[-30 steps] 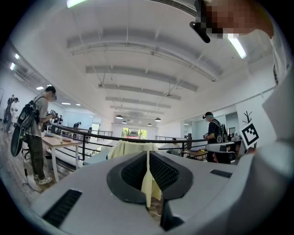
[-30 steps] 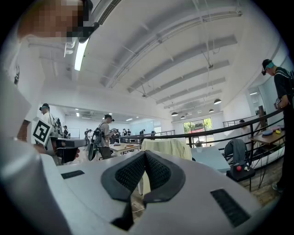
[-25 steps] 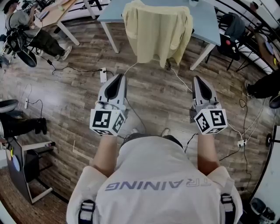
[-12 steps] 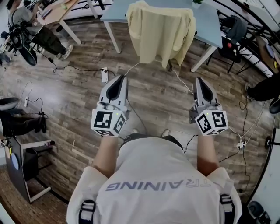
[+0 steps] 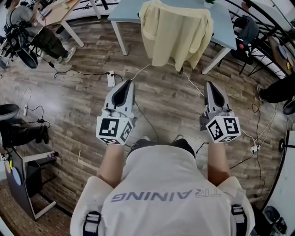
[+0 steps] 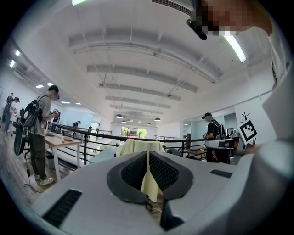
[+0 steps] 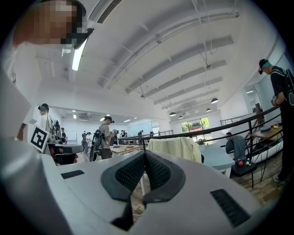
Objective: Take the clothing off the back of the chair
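A pale yellow garment [image 5: 177, 32] hangs over a chair back at the top of the head view, in front of a light blue table [image 5: 126, 9]. The cloth hides the chair itself. My left gripper [image 5: 125, 85] and right gripper [image 5: 213, 87] are held level over the wooden floor, both pointing toward the garment and well short of it. Both are shut with nothing between the jaws. The left gripper view shows the garment [image 6: 138, 147] straight beyond the closed left gripper [image 6: 147, 153]. In the right gripper view the garment [image 7: 177, 147] lies a little right of the right gripper [image 7: 145, 153].
Cables and a white power strip [image 5: 110, 79] lie on the floor between me and the chair. A dark chair with a jacket [image 5: 246, 30] stands at the right of the table. People sit at a wooden desk [image 5: 55, 16] at the upper left. A small cabinet [image 5: 27, 179] stands at the lower left.
The garment and table have drifted right and slightly nearer in the head view as I walk toward them. Both grippers stay shut and level in front of me.
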`<state>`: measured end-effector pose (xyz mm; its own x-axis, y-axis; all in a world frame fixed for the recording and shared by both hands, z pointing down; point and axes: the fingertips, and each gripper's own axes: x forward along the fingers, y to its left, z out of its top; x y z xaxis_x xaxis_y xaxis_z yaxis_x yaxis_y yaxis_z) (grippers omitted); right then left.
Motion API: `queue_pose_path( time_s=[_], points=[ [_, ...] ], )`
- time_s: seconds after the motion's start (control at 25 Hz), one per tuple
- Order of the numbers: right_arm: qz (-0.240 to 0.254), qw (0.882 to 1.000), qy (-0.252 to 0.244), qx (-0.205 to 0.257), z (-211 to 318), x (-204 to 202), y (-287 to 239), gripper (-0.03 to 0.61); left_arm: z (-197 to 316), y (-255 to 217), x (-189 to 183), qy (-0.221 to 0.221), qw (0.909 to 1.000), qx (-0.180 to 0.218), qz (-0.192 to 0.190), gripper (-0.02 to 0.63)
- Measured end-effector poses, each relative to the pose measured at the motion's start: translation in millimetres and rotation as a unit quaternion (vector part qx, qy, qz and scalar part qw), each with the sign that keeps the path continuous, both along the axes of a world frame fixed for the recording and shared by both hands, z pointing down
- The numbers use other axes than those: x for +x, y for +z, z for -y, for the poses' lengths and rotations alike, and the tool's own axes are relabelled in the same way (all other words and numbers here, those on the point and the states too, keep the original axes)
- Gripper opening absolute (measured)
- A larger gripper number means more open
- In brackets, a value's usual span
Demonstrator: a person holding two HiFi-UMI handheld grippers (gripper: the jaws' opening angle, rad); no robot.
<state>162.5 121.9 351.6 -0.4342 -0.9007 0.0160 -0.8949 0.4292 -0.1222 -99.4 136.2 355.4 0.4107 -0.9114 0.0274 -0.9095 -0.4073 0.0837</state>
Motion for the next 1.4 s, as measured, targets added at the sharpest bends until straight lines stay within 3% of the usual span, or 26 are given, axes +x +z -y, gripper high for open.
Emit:
queue_pose_path(
  time_s=[0.28, 0.6, 0.84, 1.08, 1.4],
  points=[
    [-0.006, 1.000, 0.012, -0.004, 8.3, -32.1, 8.5, 0.021, 7.4, 14.2, -37.0, 0.012, 0.9999, -0.010, 0.003, 0.046],
    [-0.008, 1.000, -0.004, -0.010, 59.7, -37.2, 13.0, 0.021, 55.5, 19.9, -37.6, 0.010, 0.9998, -0.020, -0.002, 0.046],
    [0.007, 1.000, -0.011, -0.009, 133.7, -19.1, 12.1, 0.021, 123.3, 14.3, -22.2, 0.001, 0.9997, -0.021, 0.010, 0.046],
    [0.023, 1.000, -0.012, -0.008, 213.3, 23.7, 7.0, 0.021, 198.9, 6.2, 14.9, -0.005, 0.9996, -0.025, 0.014, 0.047],
    [0.044, 0.999, -0.019, -0.004, 284.0, 55.2, 6.5, 0.021, 267.3, 6.6, 43.7, -0.013, 0.9991, -0.035, 0.019, 0.046]
  ],
)
